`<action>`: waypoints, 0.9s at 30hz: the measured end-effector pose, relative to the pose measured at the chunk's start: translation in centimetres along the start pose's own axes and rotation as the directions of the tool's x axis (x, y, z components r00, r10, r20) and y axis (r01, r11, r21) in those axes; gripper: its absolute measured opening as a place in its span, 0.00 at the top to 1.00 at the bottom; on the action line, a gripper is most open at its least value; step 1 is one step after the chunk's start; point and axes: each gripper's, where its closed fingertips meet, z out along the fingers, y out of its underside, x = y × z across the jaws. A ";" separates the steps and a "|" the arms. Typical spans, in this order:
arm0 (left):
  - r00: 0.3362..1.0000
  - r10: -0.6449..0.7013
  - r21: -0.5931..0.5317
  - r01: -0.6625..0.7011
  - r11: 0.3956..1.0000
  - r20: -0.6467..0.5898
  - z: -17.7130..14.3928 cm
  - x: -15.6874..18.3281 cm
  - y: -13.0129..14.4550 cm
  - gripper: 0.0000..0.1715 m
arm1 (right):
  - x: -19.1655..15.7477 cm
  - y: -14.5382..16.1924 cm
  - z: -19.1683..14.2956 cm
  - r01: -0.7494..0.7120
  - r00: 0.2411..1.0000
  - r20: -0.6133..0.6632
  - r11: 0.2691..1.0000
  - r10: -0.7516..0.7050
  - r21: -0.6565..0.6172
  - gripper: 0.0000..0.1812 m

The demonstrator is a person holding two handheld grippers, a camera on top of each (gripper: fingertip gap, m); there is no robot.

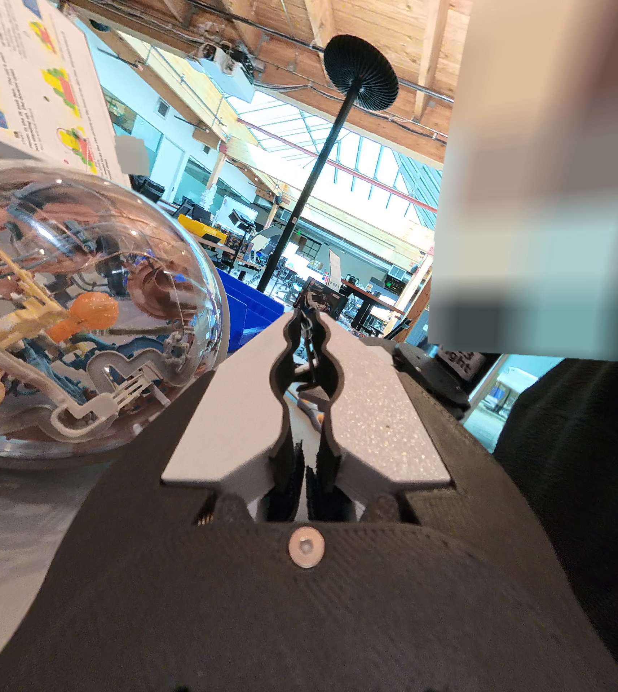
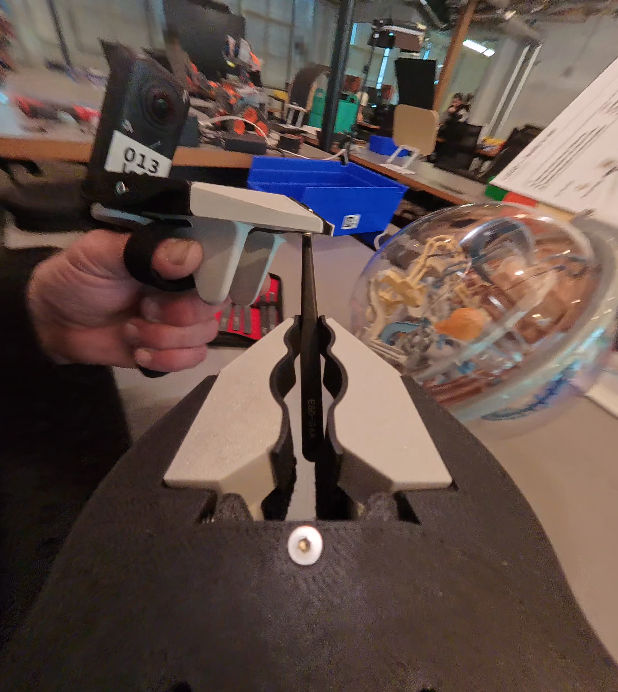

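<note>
- On the grey bench (image 2: 562,505), the right gripper (image 2: 308,322) is clenched on black tweezers (image 2: 309,374), which stand upright between its grey fingers (image 2: 240,412).
- The tweezers' tip meets the underside of the left gripper (image 2: 328,226), held in a hand (image 2: 112,299) to the left; its fingers are drawn together on a small metal piece.
- In the left wrist view, the left gripper (image 1: 306,318) points up toward the ceiling.
- A clear maze ball (image 2: 487,314) rests just right of the tweezers.
- A blue bin (image 2: 322,191) sits behind.

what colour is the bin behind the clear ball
Blue; the bin shows best in the right wrist view, behind the clear ball.
</note>
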 end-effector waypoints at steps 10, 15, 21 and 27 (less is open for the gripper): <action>0.996 -0.009 0.037 0.006 0.999 0.090 0.5 -0.3 1.0 0.99 | 1.4 1.0 -0.4 0.260 0.952 -0.145 0.961 -0.271 -0.088 0.97; 0.993 0.060 -0.021 -0.058 0.998 0.103 0.1 -0.6 0.9 0.96 | 1.3 1.4 -0.3 0.199 0.974 -0.095 0.978 -0.205 -0.066 0.97; 0.998 0.060 -0.157 -0.058 0.986 0.004 -0.1 0.3 2.1 0.95 | 1.1 1.5 -0.7 0.372 0.921 -0.083 0.924 -0.380 -0.091 0.97; 0.997 0.070 -0.166 -0.065 0.984 0.029 -0.2 0.0 2.6 0.99 | 1.0 1.8 -0.9 0.420 0.902 -0.058 0.901 -0.427 -0.108 0.97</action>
